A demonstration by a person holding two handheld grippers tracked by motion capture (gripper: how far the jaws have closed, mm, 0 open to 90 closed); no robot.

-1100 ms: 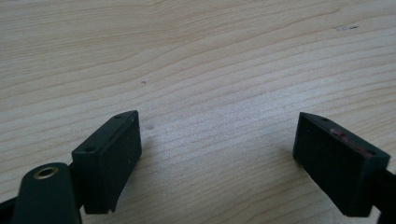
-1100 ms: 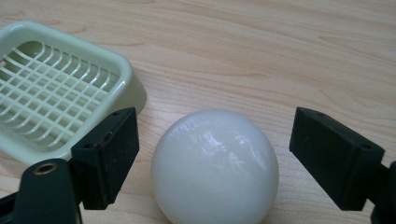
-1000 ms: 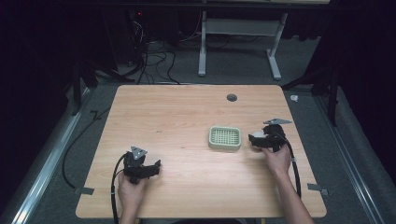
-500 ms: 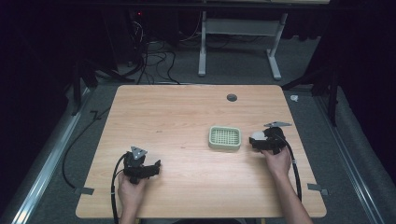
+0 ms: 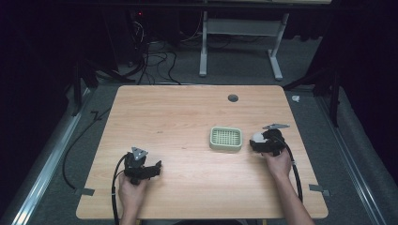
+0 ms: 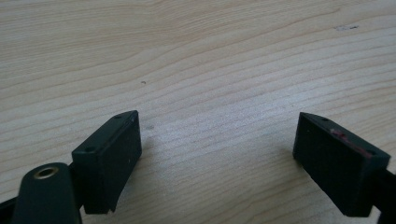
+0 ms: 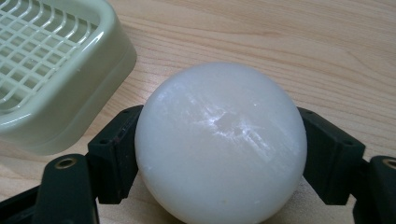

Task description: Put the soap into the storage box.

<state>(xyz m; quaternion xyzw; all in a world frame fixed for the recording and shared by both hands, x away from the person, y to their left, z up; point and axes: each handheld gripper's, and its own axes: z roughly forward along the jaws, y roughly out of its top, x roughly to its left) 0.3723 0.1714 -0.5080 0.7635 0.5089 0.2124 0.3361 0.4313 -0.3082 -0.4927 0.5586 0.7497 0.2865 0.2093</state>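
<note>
While the right claw (image 5: 257, 140) grips a white bar of soap (image 5: 258, 137) just right of the green soap dish (image 5: 225, 138), the high view shows the left claw (image 5: 157, 166) resting near the front left of the bench (image 5: 187, 112), well apart from both. The dish sits right of the bench's middle, and the soap is beside its right edge, not yet over it.

In the left claw's view, the two jaws stand wide apart over bare wood, holding nothing.

In the right claw's view, the round soap (image 7: 219, 140) is squeezed between the jaws, one pad on each side, and the dish (image 7: 51, 70) with its slatted grid lies to the far left, close by. To do this well, I judge the soap should be lifted clear of the dish's rim, carried over the centre of the grid, lowered until it rests flat, and only then released, since the smooth soap could slip or nudge the light dish.
</note>
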